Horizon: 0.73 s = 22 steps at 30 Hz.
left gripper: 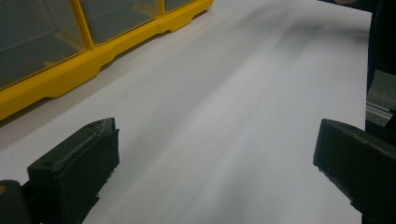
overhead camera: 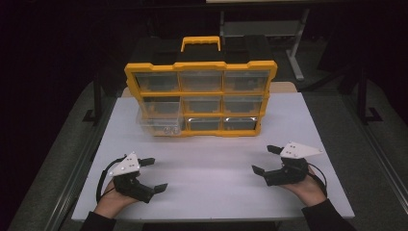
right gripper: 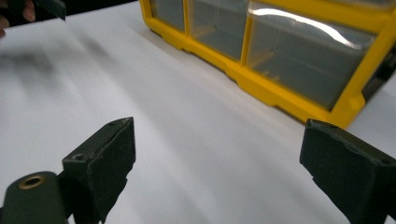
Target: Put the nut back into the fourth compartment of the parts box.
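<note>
At the near edge of the white table (overhead camera: 211, 192), the left gripper (overhead camera: 154, 174) and right gripper (overhead camera: 267, 159) rest well apart, each held in a hand, jaws spread wide and grasping nothing. Beyond them, at the table's far middle, stands a yellow drawer organizer (overhead camera: 201, 98) with clear drawers; its lower-left drawer (overhead camera: 161, 126) is pulled out toward the near side.
</note>
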{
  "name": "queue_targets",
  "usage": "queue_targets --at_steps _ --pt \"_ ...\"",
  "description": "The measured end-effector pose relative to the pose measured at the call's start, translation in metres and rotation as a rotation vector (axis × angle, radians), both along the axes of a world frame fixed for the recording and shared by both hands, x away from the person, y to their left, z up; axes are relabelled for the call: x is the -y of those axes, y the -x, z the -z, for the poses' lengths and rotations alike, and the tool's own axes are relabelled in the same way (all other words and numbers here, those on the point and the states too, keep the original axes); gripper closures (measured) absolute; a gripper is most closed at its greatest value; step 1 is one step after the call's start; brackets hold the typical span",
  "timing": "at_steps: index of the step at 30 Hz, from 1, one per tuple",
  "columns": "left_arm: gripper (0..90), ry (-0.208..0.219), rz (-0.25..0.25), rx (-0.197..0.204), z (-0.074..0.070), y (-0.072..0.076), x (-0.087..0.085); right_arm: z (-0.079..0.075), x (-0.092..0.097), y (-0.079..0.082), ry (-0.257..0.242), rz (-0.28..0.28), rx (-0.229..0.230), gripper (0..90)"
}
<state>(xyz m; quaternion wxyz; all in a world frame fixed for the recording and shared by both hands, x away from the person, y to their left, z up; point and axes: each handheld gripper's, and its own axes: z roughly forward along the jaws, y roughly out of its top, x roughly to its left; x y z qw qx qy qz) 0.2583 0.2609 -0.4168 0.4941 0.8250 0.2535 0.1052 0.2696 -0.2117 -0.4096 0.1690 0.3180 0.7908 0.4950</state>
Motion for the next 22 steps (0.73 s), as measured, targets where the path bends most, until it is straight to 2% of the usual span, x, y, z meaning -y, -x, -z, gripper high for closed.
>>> queue_targets --at_steps 8,14,18,22 --pt "0.0 0.003 -0.009 0.005 0.001 0.001 -0.003 0.010 0.012 0.010 -0.018 0.022 -0.005 9.6" --pt "0.0 0.001 -0.018 0.007 0.002 0.000 -0.005 0.019 0.019 0.015 -0.019 0.039 -0.031 9.6" --pt "0.0 0.009 -0.027 0.003 0.002 0.001 -0.005 0.020 0.019 0.014 -0.021 0.032 -0.022 9.5" --pt "0.0 -0.001 -0.019 0.014 0.002 0.001 -0.005 0.019 0.018 0.013 -0.020 0.022 -0.005 9.4"
